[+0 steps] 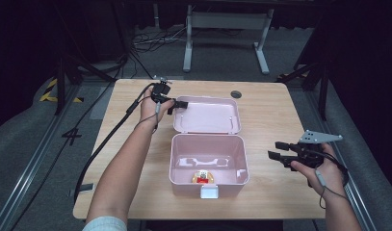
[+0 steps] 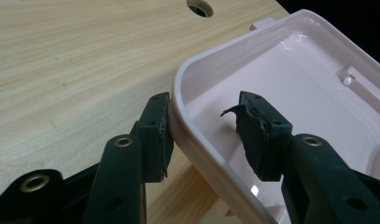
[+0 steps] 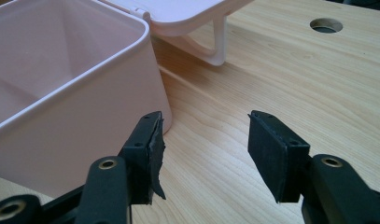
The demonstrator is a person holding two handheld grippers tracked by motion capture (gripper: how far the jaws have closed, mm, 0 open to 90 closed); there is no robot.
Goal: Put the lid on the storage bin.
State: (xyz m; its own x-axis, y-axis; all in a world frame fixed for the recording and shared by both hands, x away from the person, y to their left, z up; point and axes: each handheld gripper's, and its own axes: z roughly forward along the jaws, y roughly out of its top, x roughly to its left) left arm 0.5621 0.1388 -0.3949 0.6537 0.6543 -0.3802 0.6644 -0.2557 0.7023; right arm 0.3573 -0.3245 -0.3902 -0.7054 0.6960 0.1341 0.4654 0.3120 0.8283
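A pink plastic box stands open in the middle of the table, with its lid folded back flat behind it. A small red and yellow object lies inside, near the front wall. My left gripper is at the lid's far left corner. In the left gripper view it is open and straddles the lid's rim, one pad touching the outside, the other apart inside the lid. My right gripper hovers right of the box, open and holding nothing, beside the box wall.
A white latch sticks out at the box's front. A round hole sits in the wooden tabletop behind the lid. Bare wood lies to the left and right of the box. Cables and a white table frame are on the floor beyond.
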